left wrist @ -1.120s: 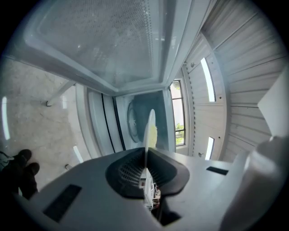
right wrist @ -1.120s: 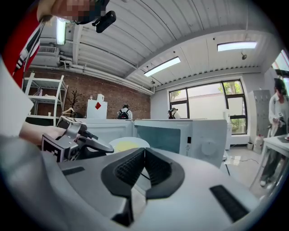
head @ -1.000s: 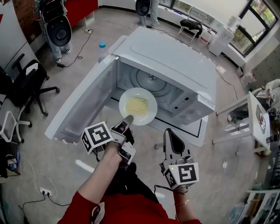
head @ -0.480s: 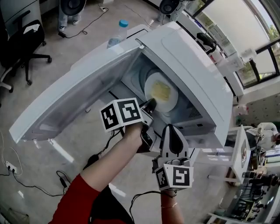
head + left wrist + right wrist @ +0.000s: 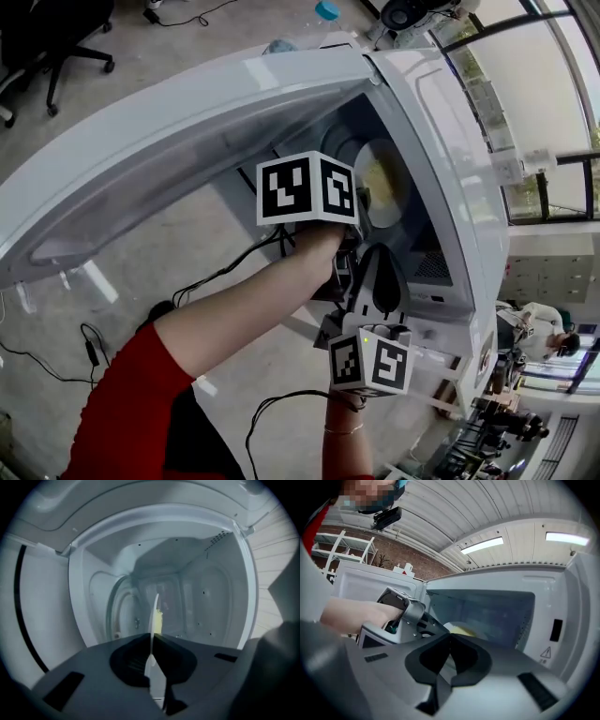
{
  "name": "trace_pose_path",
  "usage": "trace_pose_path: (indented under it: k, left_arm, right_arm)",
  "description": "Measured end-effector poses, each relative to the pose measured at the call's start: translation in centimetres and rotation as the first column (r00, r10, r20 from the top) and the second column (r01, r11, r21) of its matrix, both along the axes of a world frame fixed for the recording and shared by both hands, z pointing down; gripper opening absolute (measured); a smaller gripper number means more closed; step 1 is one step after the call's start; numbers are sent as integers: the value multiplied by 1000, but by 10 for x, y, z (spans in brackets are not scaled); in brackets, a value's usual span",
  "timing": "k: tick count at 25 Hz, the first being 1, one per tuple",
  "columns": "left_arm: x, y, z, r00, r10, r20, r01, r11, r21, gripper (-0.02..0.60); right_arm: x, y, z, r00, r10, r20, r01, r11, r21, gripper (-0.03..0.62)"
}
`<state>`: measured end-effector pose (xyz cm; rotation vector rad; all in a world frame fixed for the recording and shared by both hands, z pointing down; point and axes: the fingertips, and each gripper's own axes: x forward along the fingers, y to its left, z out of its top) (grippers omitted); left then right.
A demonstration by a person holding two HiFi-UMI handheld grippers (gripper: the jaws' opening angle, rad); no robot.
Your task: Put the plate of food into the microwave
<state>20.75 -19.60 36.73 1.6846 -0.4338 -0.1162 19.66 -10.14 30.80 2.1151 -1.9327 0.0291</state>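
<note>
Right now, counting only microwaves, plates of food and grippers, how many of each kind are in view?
Microwave: 1, door open
Plate of food: 1, inside the cavity
Grippers: 2, the left gripper with its fingers shut on the plate's rim, and the right gripper shut and empty
Total: 4

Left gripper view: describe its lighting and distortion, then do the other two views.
Left gripper view: fisheye-bowed, black vignette, cavity of the white microwave dim and bluish, thin white plate seen edge-on. Right gripper view: ceiling strip lights blown out. Head view: strongly bowed, windows overexposed.
</note>
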Motion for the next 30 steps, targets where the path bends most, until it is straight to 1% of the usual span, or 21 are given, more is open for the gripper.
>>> trace_pose_path:
  k: [4, 8, 12, 15, 20, 21, 23, 27, 29, 30]
  left_arm:
    - [3, -8, 3, 999, 19, 40, -19, 1000, 16, 20]
    - [3, -15, 3, 999, 19, 37, -19, 1000, -18, 20]
    - [4, -18, 5, 997, 39, 67, -37, 998, -42, 21]
    - [4, -17, 7, 996, 39, 80, -34, 997, -65, 34]
    - [5, -18, 9, 986, 71, 149, -64, 996, -56, 43]
    - [5, -20, 9, 982, 81, 170, -75, 996, -46, 43]
    - [5, -27, 10, 968, 91, 233, -94, 996, 2, 43]
    - [2, -33, 13, 929, 109, 353, -152, 984, 97, 54]
    - [-1, -32, 14, 899, 118, 422, -199, 968, 152, 71]
    - [0, -30, 13, 880, 126, 457, -233, 955, 185, 88]
  right_arm:
    - [6, -16, 0, 1000, 16, -27, -15, 1000, 5, 15]
    - [13, -25, 1, 999, 33, -27, -33, 999, 1, 15]
    - [17, -27, 4, 999, 44, -18, -44, 999, -8, 15]
    - [20, -26, 6, 999, 47, -13, -48, 999, -15, 14]
    - [24, -26, 6, 999, 52, -12, -52, 999, -15, 15]
    - [23, -26, 5, 999, 52, -13, -52, 999, -15, 15]
    - [24, -27, 5, 999, 51, -15, -51, 999, -13, 15]
    - [24, -28, 1, 998, 50, -24, -50, 999, -8, 15]
    - [24, -28, -1, 998, 47, -32, -47, 999, -9, 15]
    - [24, -28, -2, 998, 48, -35, -48, 999, -10, 15]
